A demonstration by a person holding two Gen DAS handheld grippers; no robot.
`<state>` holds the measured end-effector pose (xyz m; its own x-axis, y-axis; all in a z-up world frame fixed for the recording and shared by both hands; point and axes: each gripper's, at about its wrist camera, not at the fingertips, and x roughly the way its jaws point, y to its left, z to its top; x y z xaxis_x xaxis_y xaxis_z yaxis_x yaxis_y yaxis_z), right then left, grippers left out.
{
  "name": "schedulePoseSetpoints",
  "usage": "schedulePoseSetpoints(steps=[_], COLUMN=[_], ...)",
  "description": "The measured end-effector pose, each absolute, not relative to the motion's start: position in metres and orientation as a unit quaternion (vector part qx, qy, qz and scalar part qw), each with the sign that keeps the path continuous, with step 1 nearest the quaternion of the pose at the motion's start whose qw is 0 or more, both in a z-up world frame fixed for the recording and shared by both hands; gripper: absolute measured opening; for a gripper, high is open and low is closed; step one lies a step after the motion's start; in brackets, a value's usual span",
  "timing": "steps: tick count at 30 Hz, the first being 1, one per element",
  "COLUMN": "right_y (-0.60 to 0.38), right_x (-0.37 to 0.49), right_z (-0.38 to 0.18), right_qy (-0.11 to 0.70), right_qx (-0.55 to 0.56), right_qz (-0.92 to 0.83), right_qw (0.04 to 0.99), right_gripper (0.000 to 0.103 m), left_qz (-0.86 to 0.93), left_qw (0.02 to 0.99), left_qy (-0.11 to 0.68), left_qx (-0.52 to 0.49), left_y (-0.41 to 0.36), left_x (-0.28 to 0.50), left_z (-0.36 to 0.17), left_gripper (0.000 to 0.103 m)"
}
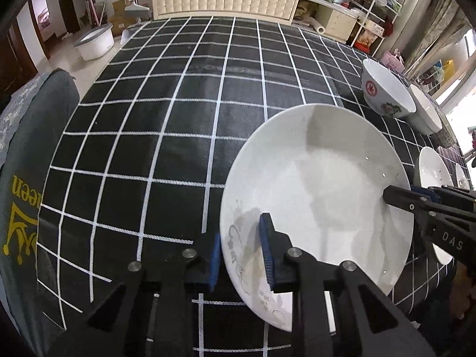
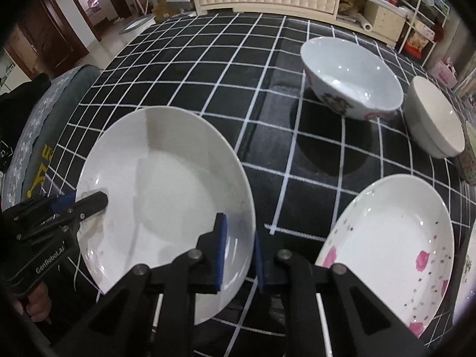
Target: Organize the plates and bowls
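A white plate (image 1: pixel 315 202) (image 2: pixel 166 190) with a faint floral print lies on the black checked tablecloth (image 1: pixel 148 119). My left gripper (image 1: pixel 241 255) is shut on its near left rim, one blue pad under the edge and one inside. My right gripper (image 2: pixel 239 255) is shut on the opposite rim, and its fingers (image 1: pixel 398 199) show in the left wrist view. The left gripper (image 2: pixel 86 203) shows at the plate's left edge in the right wrist view. A floral bowl (image 1: pixel 386 92) (image 2: pixel 351 77), a plain white bowl (image 1: pixel 425 113) (image 2: pixel 434 119) and a pink-flowered plate (image 2: pixel 395 247) (image 1: pixel 433 169) stand to the right.
A grey cushion with yellow print (image 1: pixel 29 178) sits at the table's left edge. A person's hand (image 2: pixel 35 306) holds the left gripper's handle. Beyond the table's far edge are a white tub (image 1: pixel 95 41) on the floor and a cream cabinet (image 1: pixel 223 0).
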<state>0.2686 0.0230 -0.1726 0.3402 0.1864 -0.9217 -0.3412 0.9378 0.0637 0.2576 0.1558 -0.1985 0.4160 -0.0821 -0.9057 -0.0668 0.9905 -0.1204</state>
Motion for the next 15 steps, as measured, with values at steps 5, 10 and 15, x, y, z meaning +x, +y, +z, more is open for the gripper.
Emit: schedulePoseSetpoints(steps=[5, 10, 15], right_y=[0.019, 0.016, 0.02], right_x=[0.269, 0.27, 0.27], right_z=[-0.173, -0.178, -0.182], right_qy=[0.558, 0.574, 0.57], right_qx=[-0.066, -0.061, -0.071], right_qz=[0.154, 0.158, 0.15], right_qw=[0.813, 0.801, 0.805], right_gripper=[0.021, 0.021, 0.021], left_qz=[-0.01, -0.01, -0.003], left_qw=[0.839, 0.836, 0.83], left_qy=[0.539, 0.545, 0.554], left_qx=[-0.066, -0.06, -0.06], left_y=[0.151, 0.148, 0.147], left_x=[0.259, 0.261, 0.265], left_z=[-0.197, -0.198, -0.205], left_gripper=[0.022, 0.022, 0.021])
